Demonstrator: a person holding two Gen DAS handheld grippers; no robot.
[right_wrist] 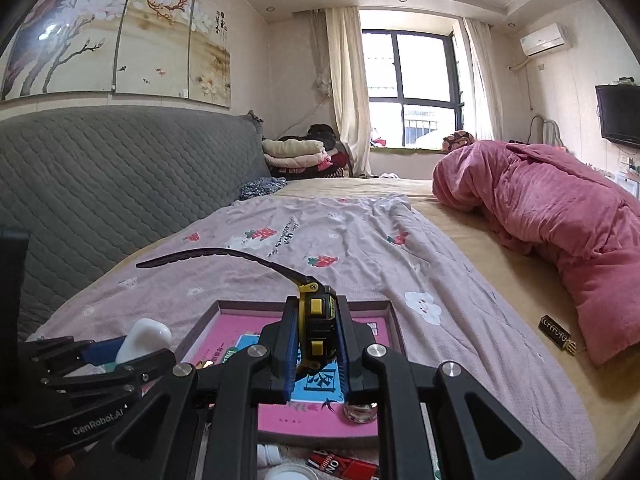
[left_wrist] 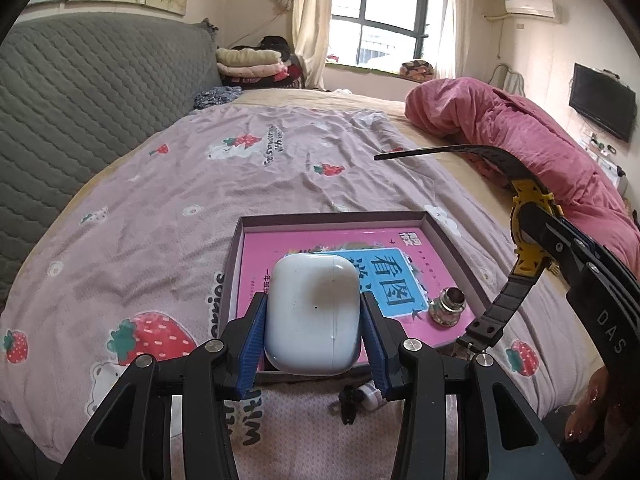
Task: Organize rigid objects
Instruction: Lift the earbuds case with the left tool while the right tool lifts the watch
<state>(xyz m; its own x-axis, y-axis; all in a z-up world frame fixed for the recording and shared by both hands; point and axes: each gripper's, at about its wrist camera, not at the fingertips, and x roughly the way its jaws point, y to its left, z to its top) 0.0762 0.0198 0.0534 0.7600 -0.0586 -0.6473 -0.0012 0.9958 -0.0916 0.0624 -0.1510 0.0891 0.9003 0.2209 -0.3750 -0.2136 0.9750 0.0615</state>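
Observation:
My left gripper (left_wrist: pixel 313 322) is shut on a white earbuds case (left_wrist: pixel 312 312) and holds it above the near edge of a shallow box (left_wrist: pixel 336 219) with a pink book (left_wrist: pixel 256 248) in it. My right gripper (right_wrist: pixel 318 338) is shut on a black-and-yellow wristwatch (right_wrist: pixel 316 320), held above the same box (right_wrist: pixel 304 303); its straps stick out. The watch (left_wrist: pixel 528 232) shows at the right of the left wrist view, and the earbuds case (right_wrist: pixel 144 338) at the left of the right wrist view. A small metal-and-glass piece (left_wrist: pixel 447 309) lies on the book.
The box lies on a strawberry-print sheet (left_wrist: pixel 200 184) on a bed. A rolled pink quilt (right_wrist: pixel 560 216) lies at the right. A small dark bar (right_wrist: pixel 558 336) lies beside it. A red pack (right_wrist: pixel 344 467), a white round item (right_wrist: pixel 290 472) and a small black-and-white item (left_wrist: pixel 360 396) lie near the box's front.

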